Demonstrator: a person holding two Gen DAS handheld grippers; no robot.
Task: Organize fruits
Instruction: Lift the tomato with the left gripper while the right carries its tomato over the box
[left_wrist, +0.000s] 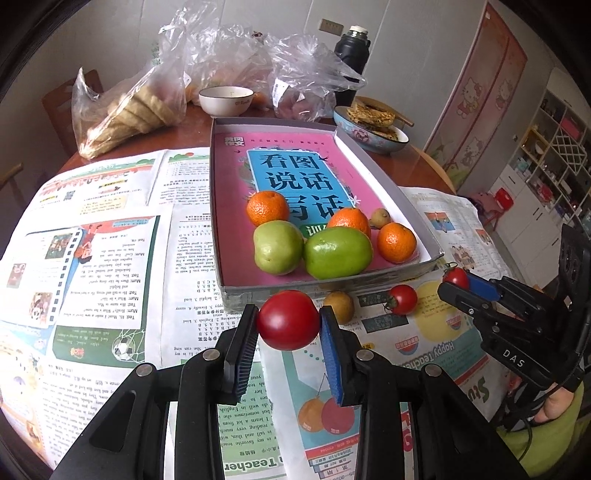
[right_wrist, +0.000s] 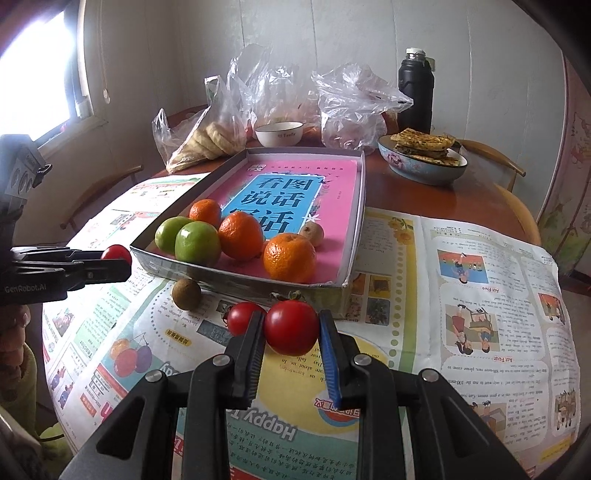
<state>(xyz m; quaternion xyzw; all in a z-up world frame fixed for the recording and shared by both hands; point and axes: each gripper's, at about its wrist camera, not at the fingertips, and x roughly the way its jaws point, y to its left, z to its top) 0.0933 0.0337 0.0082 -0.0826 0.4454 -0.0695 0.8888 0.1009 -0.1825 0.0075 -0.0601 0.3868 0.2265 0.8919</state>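
I hold a cherry tomato in each gripper: my left gripper (left_wrist: 288, 320) pinches one tomato (left_wrist: 288, 319) between its pads, and my right gripper (right_wrist: 291, 326) pinches a second tomato (right_wrist: 291, 326) the same way, both jaws pressed against the fruit's sides. The tray (left_wrist: 388, 177), a shallow box lid lined with a pink book, lies straight ahead of both, its near wall just beyond the held tomatoes and its long axis running away from me, so I judge each needs lifting over that wall and forward. From the side views my right gripper seems to sit closer to the near corner, the left a little back and higher. In the tray I count three oranges (left_wrist: 267, 207), two green fruits (left_wrist: 338, 252) and one small brown fruit (left_wrist: 380, 218). On the newspaper (right_wrist: 461, 280) outside it remain one loose cherry tomato (right_wrist: 242, 317), just left of my right jaws, and one more brown fruit (right_wrist: 186, 293).
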